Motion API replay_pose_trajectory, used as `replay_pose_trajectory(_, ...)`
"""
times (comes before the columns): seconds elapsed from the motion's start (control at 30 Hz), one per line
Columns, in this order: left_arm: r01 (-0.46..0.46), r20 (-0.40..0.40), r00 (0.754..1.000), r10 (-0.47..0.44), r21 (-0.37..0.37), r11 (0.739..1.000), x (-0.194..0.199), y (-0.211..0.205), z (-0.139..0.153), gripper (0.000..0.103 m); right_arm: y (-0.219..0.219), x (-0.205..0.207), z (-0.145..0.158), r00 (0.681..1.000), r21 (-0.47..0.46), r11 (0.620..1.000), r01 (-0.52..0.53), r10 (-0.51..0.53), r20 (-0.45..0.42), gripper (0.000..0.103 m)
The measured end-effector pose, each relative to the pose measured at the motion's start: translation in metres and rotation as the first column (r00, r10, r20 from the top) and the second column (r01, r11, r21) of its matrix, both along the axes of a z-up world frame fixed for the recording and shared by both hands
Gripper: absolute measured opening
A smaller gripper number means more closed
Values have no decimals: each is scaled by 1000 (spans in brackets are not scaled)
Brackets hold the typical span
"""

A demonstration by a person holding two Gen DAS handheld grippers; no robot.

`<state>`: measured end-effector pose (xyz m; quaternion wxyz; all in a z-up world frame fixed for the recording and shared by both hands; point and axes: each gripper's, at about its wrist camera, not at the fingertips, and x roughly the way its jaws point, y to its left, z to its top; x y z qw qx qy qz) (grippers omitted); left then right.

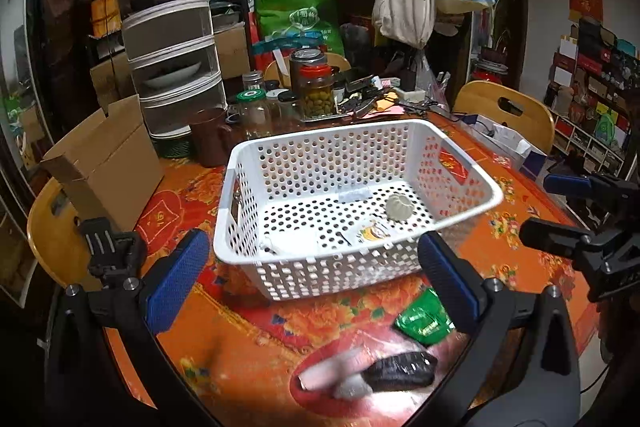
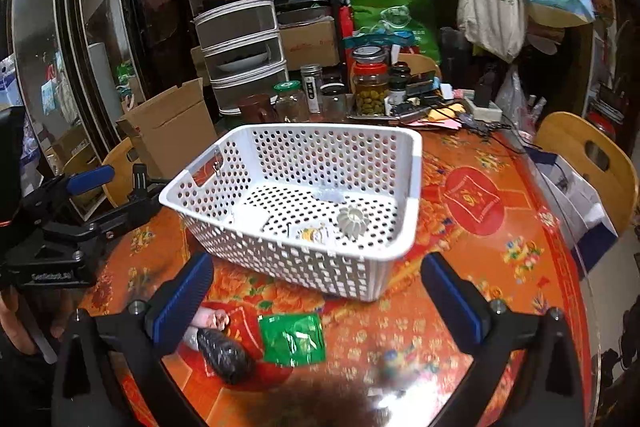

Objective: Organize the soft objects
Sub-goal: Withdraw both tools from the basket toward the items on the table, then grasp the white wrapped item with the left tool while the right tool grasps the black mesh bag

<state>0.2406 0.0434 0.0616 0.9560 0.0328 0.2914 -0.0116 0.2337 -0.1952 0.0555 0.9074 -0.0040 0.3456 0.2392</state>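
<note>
A white perforated basket (image 1: 240,219) (image 2: 412,195) stands on the orange floral table. Inside lie a ribbed pale round object (image 1: 401,207) (image 2: 353,220), a small yellow-printed sachet (image 1: 374,231) (image 2: 314,233) and a white packet (image 1: 296,241) (image 2: 250,217). In front of the basket lie a green sachet (image 1: 424,319) (image 2: 291,339) and a black-and-white wrapped bundle (image 1: 384,373) (image 2: 224,351). My left gripper (image 1: 312,291) is open and empty, just short of the basket's near wall. My right gripper (image 2: 316,301) is open and empty above the green sachet. It shows at the left wrist view's right edge (image 1: 576,215).
Jars (image 1: 316,87) (image 2: 370,87), a brown cup (image 1: 210,137) and a stacked food cover (image 1: 168,27) crowd the table's far side. A cardboard box (image 1: 108,163) (image 2: 172,127) stands at the left. Wooden chairs (image 1: 508,111) (image 2: 588,155) ring the table.
</note>
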Motion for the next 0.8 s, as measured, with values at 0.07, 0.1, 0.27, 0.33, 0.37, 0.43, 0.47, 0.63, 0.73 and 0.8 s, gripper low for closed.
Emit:
replay_pose_trajectory(0.07, 5, 9, 1000, -5, 12, 1000, -15, -4, 0, 103, -1, -15, 0, 1000, -8, 1000, 0, 0, 30, 103)
replay_pose_trajectory(0.1, 10, 16, 1000, -10, 14, 1000, -23, -7, 0, 103, -1, -21, 0, 999, -11, 1000, 2, -2, 38, 103)
replay_pose_trajectory(0.27, 29, 44, 999, -30, 27, 999, -63, -15, -3, 103, -5, -53, -5, 998, -4, 1000, -7, 8, 55, 103)
replay_pose_trajectory(0.33, 25, 52, 998, -27, 41, 999, -76, -17, -8, 103, -7, -65, -10, 998, -2, 1000, -10, 10, 62, 103)
replay_pose_trajectory(0.37, 18, 52, 998, -20, 46, 999, -81, -17, -11, 103, -7, -69, -12, 998, 3, 1000, -12, 12, 63, 103)
replay_pose_trajectory(0.43, 9, 45, 999, -11, 35, 999, -90, -14, -20, 103, -9, -78, -20, 998, 11, 1000, -19, 19, 57, 103)
replay_pose_trajectory(0.47, 5, 40, 999, -6, 22, 1000, -93, -12, -24, 103, -8, -83, -25, 998, 9, 1000, -22, 21, 55, 103)
replay_pose_trajectory(0.63, -20, -3, 1000, 20, -66, 998, -107, 6, -56, 103, -5, -95, -48, 999, 6, 1000, -27, 27, 38, 102)
replay_pose_trajectory(0.73, -28, -45, 999, 25, -82, 996, -103, 14, -80, 103, -2, -99, -60, 999, 22, 999, -29, 28, 28, 95)
replay_pose_trajectory(0.8, -31, -77, 997, 24, -85, 996, -98, 17, -96, 102, 0, -100, -70, 999, 38, 998, -45, 45, 8, 90)
